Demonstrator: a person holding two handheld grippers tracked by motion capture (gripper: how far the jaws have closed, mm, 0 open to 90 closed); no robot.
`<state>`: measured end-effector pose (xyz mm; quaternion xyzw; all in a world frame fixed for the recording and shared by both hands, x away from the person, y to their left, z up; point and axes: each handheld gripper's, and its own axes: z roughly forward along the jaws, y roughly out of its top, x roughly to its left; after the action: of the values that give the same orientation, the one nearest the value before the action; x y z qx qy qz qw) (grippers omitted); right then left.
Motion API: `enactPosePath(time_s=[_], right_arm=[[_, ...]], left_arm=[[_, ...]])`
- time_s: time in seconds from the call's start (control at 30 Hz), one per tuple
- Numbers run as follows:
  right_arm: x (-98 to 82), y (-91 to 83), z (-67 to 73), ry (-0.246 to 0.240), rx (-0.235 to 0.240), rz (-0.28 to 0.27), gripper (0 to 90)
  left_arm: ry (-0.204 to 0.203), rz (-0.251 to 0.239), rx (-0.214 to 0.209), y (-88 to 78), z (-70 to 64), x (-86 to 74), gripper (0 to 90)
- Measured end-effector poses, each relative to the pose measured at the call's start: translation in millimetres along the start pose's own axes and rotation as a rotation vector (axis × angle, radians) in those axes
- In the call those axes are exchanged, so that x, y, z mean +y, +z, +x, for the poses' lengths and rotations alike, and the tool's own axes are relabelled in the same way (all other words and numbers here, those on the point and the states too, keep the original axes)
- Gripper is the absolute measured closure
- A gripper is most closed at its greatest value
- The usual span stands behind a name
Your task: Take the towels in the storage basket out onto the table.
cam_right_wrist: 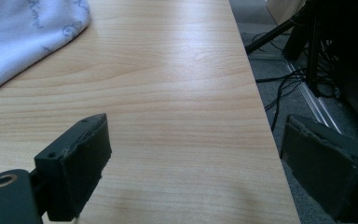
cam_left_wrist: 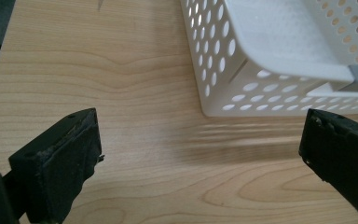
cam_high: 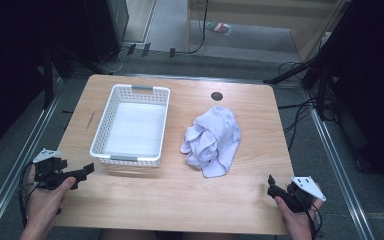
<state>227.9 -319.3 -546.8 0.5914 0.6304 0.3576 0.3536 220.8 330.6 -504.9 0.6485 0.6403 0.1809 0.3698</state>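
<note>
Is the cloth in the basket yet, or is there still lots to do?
Nothing looks done yet. The white basket is empty, and the crumpled cloth lies on the table beside it, not touching it. Nothing is in hand: the left tongs and right tongs are both open near the table's front corners. If the cloth is meant for the basket, picking it up and putting it in are still left.

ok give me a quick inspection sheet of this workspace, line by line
surface: wooden table, a dark round spot near its far edge
job's things: white perforated basket with nothing in it, left of centre; crumpled pale cloth to its right, apart from it
clutter: nothing seen
grippers: left gripper open beside the basket's near corner; right gripper open at the table's right edge
cables: one trails from each gripper; more on the floor
surroundings: grey floor, dark stands, light wooden furniture behind
</note>
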Motion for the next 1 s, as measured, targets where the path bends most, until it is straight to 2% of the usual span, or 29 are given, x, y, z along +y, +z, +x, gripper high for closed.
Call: enactPosePath(time_s=[0.07,0.13,0.23,0.33,0.4,0.53,0.7,0.83,1.0], right_arm=[[0.0,-0.1,0.3,0.000,0.000,0.002,8.7],[0.0,-0.4,0.7,-0.004,0.001,0.002,8.6],[0.0,-0.5,0.5,-0.003,0.003,0.001,8.6],[0.1,0.1,0.2,-0.009,0.007,0.002,8.5],[0.3,0.6,1.3,-0.018,0.009,0.014,8.4],[0.4,0.8,1.0,-0.017,0.016,0.016,7.9],[0.5,1.0,0.2,-0.015,0.015,0.017,7.5],[0.4,0.8,0.6,-0.015,0.018,0.017,7.5],[0.4,1.2,0.9,-0.022,0.018,0.022,7.5]], left_arm=[[-0.005,-0.032,-0.004,0.7,4.9,-8.2,0.0],[-0.018,-0.086,-0.027,0.2,11.5,-16.8,0.0],[-0.016,-0.127,-0.012,-0.3,18.6,-24.5,0.0],[0.014,-0.157,0.033,0.7,25.7,-28.7,0.0],[-0.004,-0.174,0.035,2.4,31.1,-31.4,0.0],[0.027,-0.160,0.099,8.9,39.2,-36.5,0.0],[0.032,-0.168,0.084,9.5,39.2,-38.8,0.0],[0.042,-0.149,0.079,13.1,36.9,-39.5,0.0],[0.057,-0.137,0.101,16.0,33.2,-40.7,0.0]])
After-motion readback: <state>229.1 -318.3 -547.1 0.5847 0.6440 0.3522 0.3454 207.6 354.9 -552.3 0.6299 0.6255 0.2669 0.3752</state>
